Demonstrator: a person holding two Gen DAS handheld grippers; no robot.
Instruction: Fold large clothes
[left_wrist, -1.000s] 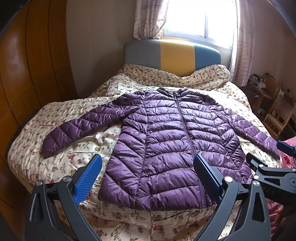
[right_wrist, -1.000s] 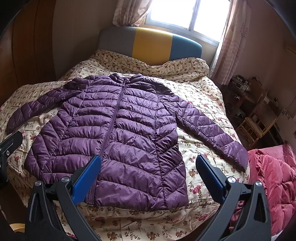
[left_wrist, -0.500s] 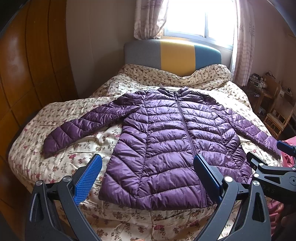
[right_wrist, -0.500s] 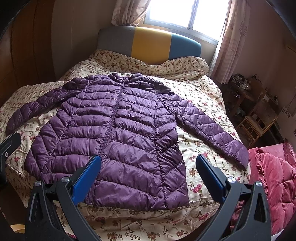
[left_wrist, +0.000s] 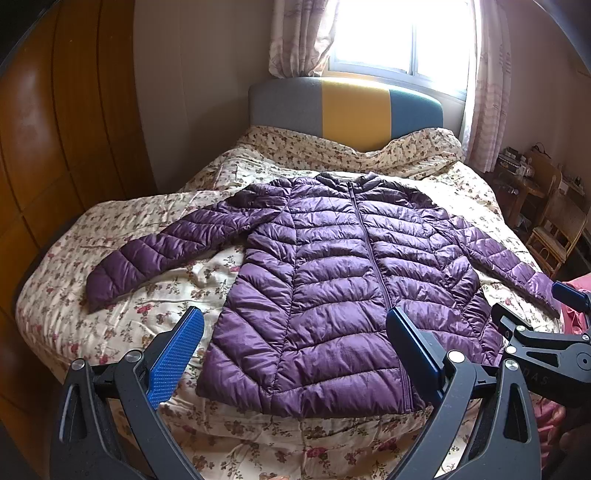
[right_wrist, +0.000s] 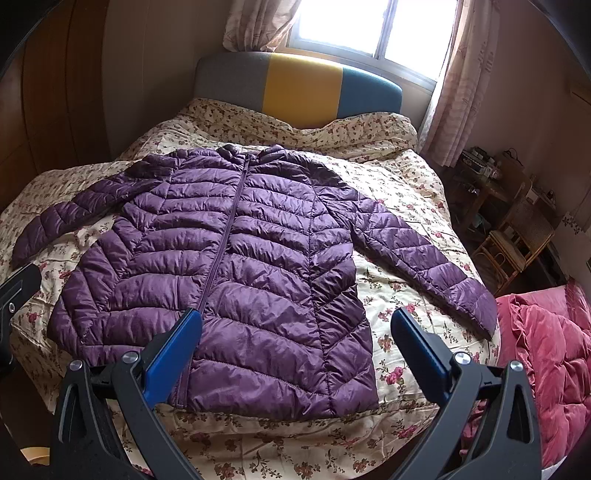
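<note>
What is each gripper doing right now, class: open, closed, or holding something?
Left gripper: jaws open, holding nothing, above the purple jacket.
Right gripper: jaws open, holding nothing.

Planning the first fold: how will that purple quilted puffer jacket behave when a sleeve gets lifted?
The purple quilted puffer jacket will probably drape limply, since it lies flat following the floral bedspread. Its puffy quilting suggests it is light for its size. The sheen hints it may slip between fingers.

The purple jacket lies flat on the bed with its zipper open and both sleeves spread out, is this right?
Not quite: the zipper is closed, as the right wrist view shows. The purple jacket does lie flat on the bed with both sleeves spread out.
</note>
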